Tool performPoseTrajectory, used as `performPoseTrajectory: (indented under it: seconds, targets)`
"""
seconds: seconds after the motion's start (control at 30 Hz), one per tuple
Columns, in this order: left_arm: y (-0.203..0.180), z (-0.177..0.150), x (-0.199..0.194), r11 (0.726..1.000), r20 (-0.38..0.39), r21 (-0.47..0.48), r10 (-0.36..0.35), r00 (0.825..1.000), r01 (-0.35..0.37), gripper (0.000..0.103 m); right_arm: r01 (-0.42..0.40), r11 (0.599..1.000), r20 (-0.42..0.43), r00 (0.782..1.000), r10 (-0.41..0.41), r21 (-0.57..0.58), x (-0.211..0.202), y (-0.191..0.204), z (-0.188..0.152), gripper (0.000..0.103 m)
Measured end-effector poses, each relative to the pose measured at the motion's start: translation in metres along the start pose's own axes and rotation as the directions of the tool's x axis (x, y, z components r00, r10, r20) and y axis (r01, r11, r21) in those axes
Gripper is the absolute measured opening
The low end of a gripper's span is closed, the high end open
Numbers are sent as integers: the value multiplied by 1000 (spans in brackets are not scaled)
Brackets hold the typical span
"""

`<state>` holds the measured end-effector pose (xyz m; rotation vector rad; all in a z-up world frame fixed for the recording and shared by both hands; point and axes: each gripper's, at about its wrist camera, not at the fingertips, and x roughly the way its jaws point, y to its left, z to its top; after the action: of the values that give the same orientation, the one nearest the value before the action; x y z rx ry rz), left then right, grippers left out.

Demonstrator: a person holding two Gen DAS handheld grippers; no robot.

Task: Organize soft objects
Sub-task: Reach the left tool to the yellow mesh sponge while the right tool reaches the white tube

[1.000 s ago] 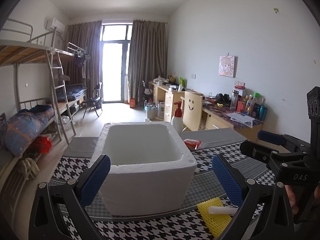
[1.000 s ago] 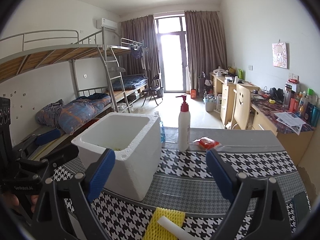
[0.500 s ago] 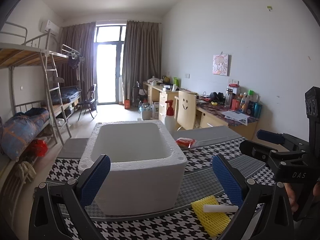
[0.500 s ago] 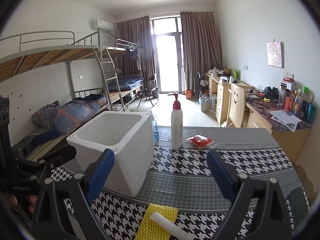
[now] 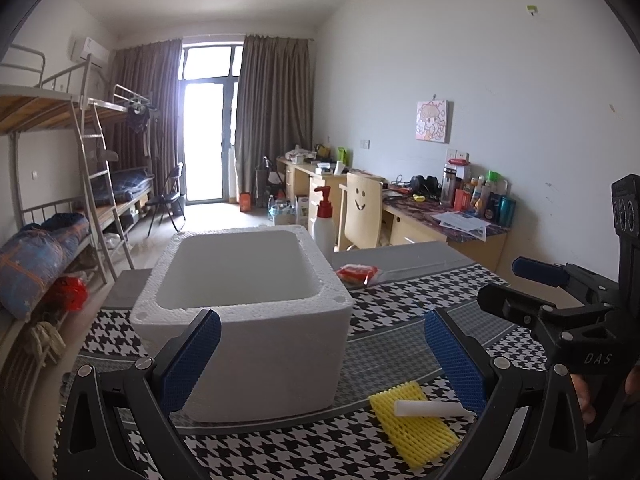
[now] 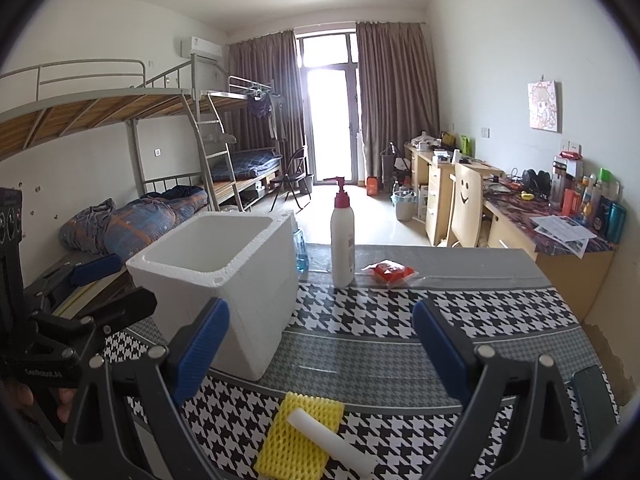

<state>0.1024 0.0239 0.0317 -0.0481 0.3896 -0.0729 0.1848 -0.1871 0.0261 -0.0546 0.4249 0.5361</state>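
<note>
A white foam box [image 5: 244, 320] [image 6: 224, 280] stands open-topped on the houndstooth table. A yellow foam net [image 5: 416, 428] [image 6: 296, 436] lies flat near the front edge, with a white foam stick [image 5: 432, 408] [image 6: 332, 436] resting across it. My left gripper [image 5: 320, 356] is open, above the table in front of the box, nothing between its blue pads. My right gripper [image 6: 320, 344] is open too, hovering just behind the net and stick. In the left wrist view the right gripper's body [image 5: 568, 320] shows at the right edge.
A white pump bottle with a red top [image 6: 342, 240] [image 5: 323, 224] and a red packet [image 6: 390, 270] [image 5: 356, 272] sit at the table's far side. A blue-liquid bottle [image 6: 301, 252] stands behind the box. A dark phone [image 6: 592, 400] lies at the right edge. Bunk beds and desks are beyond.
Both grippers have pulled back and risen a little, so the box, net and stick sit slightly further off and lower in both views. Both stay open.
</note>
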Motion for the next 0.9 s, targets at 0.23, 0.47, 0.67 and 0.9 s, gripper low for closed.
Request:
performPoseTrajectory:
  seconds: [0.23,0.47,0.67,0.9]
  targets:
    - [-7,-5,2,1000,-11,8,-10,1000,10,102,4,1000,-8,1000,-4,-6,-1,-2,-7,95]
    - [-13,-13,3,1000,-8,25,-18,1000,18,102,11,1000,-2,1000,-12,-9,-4,-6,-16,95]
    - [-17,-16,3,999,-24,27,-43,999,44,102,11,1000,-7,1000,-11,1,-6,-12,-24,95]
    - [-20,-24,2,998,-39,29,-59,997,60,102,7,1000,-12,1000,-7,-29,-8,-7,-34,95]
